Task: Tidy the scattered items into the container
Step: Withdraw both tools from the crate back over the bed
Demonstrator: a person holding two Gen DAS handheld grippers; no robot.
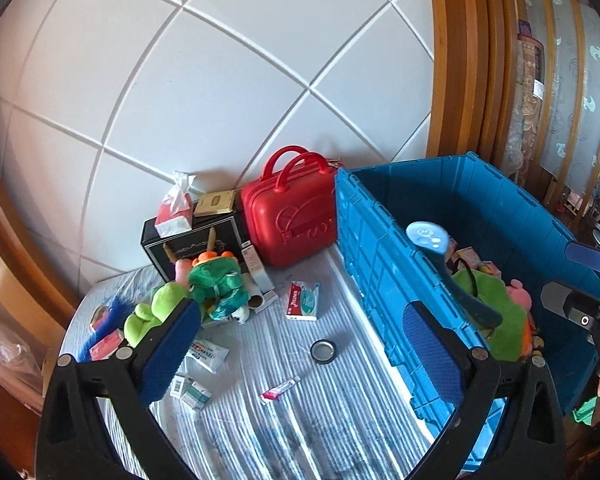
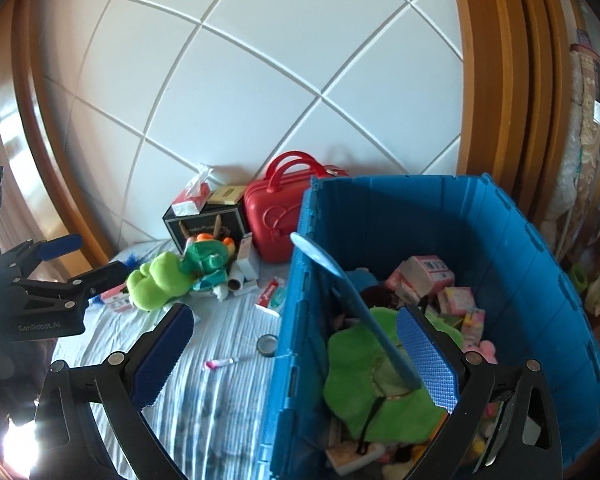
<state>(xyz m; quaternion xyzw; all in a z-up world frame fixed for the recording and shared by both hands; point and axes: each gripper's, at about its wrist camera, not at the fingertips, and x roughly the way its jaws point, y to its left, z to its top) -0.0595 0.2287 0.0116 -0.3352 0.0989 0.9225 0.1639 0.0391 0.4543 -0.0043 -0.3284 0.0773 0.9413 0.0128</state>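
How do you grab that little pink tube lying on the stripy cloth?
Take the pink tube across its thin middle, coming straight down from above. It lies flat on the striped cloth with bare space all round, so open fingers can straddle its narrow sides. The left gripper is open and looks nearest.

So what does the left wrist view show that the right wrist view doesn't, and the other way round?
Only the left wrist view shows the small boxes and white sachet lying on the striped cloth near the left hand-held gripper, which is open. Only the right wrist view shows the pink boxes deep inside the blue crate, under the open right hand-held gripper. Both show the red case, green plush, round lid, pink tube and the light blue paddle leaning on the crate rim.
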